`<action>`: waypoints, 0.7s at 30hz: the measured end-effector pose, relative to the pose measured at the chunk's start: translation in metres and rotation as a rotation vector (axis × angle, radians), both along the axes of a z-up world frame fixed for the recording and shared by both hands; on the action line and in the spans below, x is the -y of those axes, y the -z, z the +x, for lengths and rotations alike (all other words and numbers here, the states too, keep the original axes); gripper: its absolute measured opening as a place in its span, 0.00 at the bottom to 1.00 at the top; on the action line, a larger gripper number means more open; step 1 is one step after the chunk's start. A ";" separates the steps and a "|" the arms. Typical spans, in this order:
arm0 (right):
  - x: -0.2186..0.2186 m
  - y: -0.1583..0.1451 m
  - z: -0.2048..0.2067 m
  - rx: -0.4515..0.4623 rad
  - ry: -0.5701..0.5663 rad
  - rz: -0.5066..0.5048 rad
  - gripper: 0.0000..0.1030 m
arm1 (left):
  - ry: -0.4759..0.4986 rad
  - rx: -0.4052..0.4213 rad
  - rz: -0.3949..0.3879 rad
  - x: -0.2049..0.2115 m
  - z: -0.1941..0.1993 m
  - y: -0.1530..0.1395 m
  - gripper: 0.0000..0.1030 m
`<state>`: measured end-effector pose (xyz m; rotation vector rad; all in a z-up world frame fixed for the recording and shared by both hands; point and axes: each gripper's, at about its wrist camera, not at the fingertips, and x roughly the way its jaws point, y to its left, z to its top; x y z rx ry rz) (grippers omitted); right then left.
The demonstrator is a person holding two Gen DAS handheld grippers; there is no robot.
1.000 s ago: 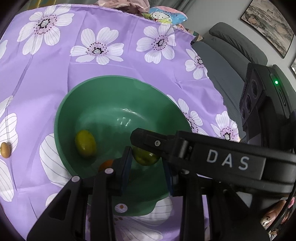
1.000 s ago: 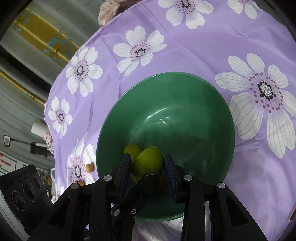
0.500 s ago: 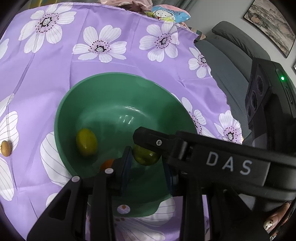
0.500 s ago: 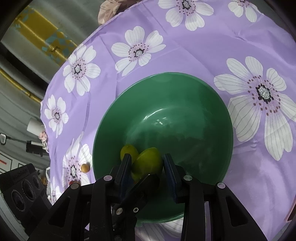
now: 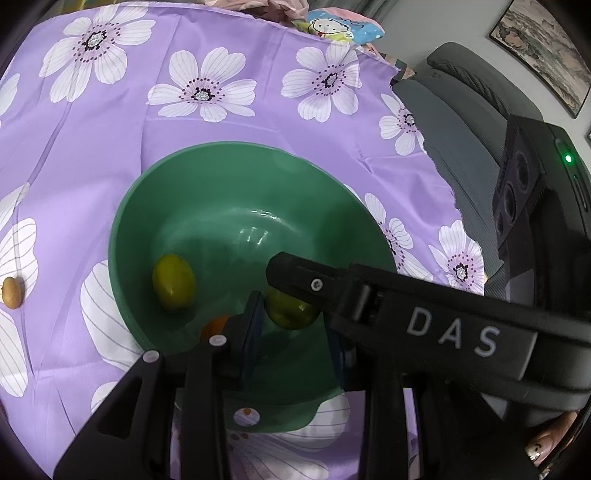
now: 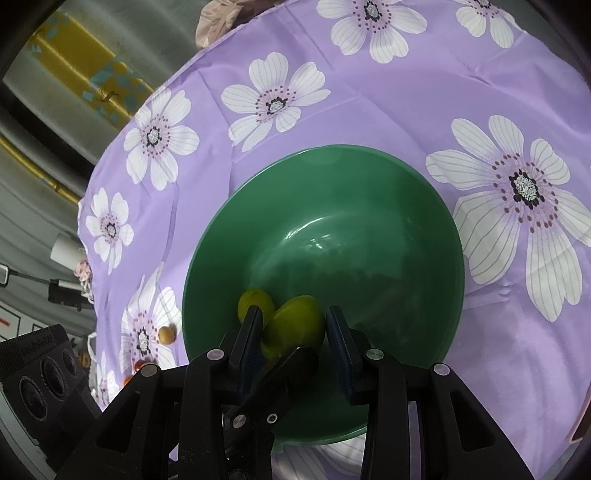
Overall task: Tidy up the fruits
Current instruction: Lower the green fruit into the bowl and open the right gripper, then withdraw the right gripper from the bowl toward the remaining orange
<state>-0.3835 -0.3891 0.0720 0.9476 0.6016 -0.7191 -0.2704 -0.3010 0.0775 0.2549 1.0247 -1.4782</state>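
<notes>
A green bowl (image 5: 221, 192) (image 6: 369, 206) sits on a purple flowered cloth. A yellow-green fruit (image 5: 173, 281) (image 6: 255, 300) lies inside it, with an orange fruit (image 5: 214, 326) partly hidden behind my left finger. My right gripper (image 6: 293, 328) is over the bowl's near side, shut on a second yellow-green fruit (image 6: 295, 323) (image 5: 291, 310). My left gripper (image 5: 295, 332) hovers open and empty over the bowl, with the right gripper's arm (image 5: 424, 325) crossing in front of it.
A small brown fruit (image 5: 11, 292) (image 6: 167, 334) lies on the cloth left of the bowl, with small red-orange fruits (image 6: 138, 365) near it. A grey chair (image 5: 461, 122) stands beyond the cloth's right edge. A patterned pillow (image 5: 340, 31) lies at the far edge.
Both grippers have drifted slightly over the bowl. The right gripper still holds the yellow-green fruit and the left stays open.
</notes>
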 end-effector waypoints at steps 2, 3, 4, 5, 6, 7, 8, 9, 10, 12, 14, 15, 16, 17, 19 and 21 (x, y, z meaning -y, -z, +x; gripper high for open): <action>0.001 0.000 -0.001 0.001 0.006 -0.001 0.37 | -0.005 -0.002 0.000 0.000 0.000 0.000 0.28; 0.002 0.001 -0.002 -0.002 0.013 0.000 0.37 | -0.010 0.000 0.000 0.000 0.001 -0.001 0.29; 0.003 0.002 -0.003 -0.004 0.021 0.001 0.37 | -0.014 0.000 0.000 -0.001 0.001 -0.001 0.29; 0.004 0.002 -0.004 -0.003 0.027 0.002 0.37 | -0.018 0.001 0.000 -0.002 0.002 -0.001 0.31; 0.005 0.002 -0.005 -0.004 0.033 0.002 0.37 | -0.020 0.002 -0.001 -0.003 0.003 -0.001 0.31; 0.005 0.002 -0.006 -0.003 0.034 0.000 0.37 | -0.025 0.006 -0.001 -0.004 0.004 -0.002 0.33; 0.004 0.001 -0.006 0.001 0.032 -0.002 0.37 | -0.032 0.012 -0.005 -0.007 0.005 -0.003 0.37; 0.004 0.000 -0.006 0.003 0.032 -0.008 0.37 | -0.041 0.019 -0.011 -0.011 0.007 -0.005 0.41; 0.002 -0.002 -0.006 0.004 0.033 -0.018 0.38 | -0.050 0.025 -0.016 -0.015 0.008 -0.007 0.43; 0.000 -0.006 -0.005 0.007 0.036 -0.040 0.44 | -0.068 0.035 -0.033 -0.026 0.012 -0.013 0.46; -0.004 -0.010 -0.004 0.014 0.034 -0.065 0.51 | -0.091 0.041 -0.043 -0.036 0.018 -0.018 0.53; -0.006 -0.013 -0.002 0.017 0.029 -0.076 0.52 | -0.110 0.042 -0.049 -0.042 0.022 -0.021 0.55; -0.008 -0.015 -0.001 0.019 0.024 -0.087 0.52 | -0.134 0.044 -0.055 -0.051 0.028 -0.024 0.59; -0.010 -0.017 0.001 0.022 0.022 -0.097 0.52 | -0.160 0.047 -0.065 -0.061 0.034 -0.026 0.61; -0.014 -0.021 0.004 0.027 0.016 -0.120 0.54 | -0.213 0.052 -0.080 -0.082 0.048 -0.030 0.63; -0.020 -0.025 0.008 0.029 0.007 -0.141 0.65 | -0.268 0.060 -0.079 -0.101 0.063 -0.032 0.65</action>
